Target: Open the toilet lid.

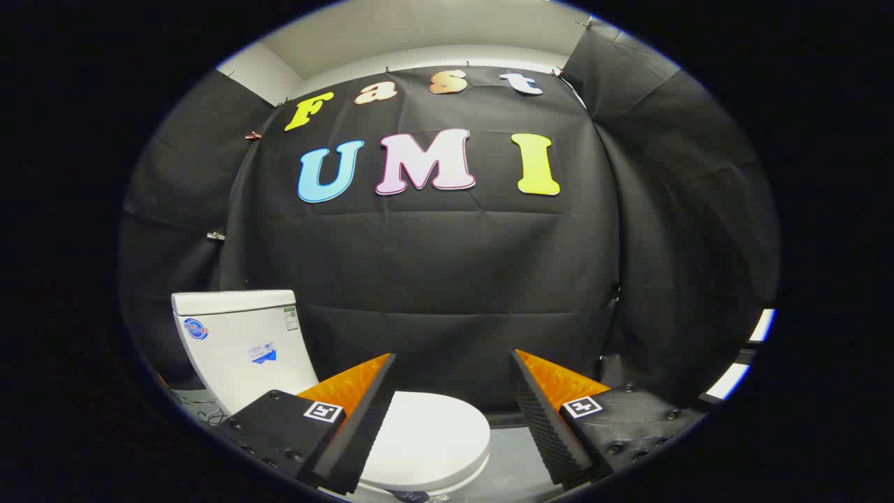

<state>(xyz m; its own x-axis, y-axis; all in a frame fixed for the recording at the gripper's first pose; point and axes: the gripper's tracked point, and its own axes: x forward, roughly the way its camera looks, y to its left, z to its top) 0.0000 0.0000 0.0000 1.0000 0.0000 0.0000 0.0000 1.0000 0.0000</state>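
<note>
Gripper spread wide, nothing between fingers, held above and short of toilet. Left finger overlapping left part of lid in view; right finger over bare floor to right of bowl. No contact with anything.

Lid down flat on seat, closed, white, glossy, oval. Located low between fingers and slightly left of centre line. Tank upright at far left, behind lid; hinge presumably at tank side, hidden by left finger. Front rim of lid curving toward near right. Black cloth wall behind all.

Handling, as judged:
- Rigid plastic shell; no flex expected under a pinch.
- Light to moderate weight; pivots on hinge, so load falls as lid rises.
- Smooth, slippery surface; flat top offers no purchase.
- Brittle only under hard impact; avoid letting go mid-swing, avoid slamming against tank.

Hold point, as judged:
- Free edge farthest from hinge, at near-right rim, for longest lever.
- One finger under lip, one on top, pinch across thin edge.
- Alternative: hook one finger beneath lip and lift without closing.

Gap between lid and seat too small to make out here; risk of catching seat together with lid. Task not yet begun: descent and alignment to rim outstanding.
</note>
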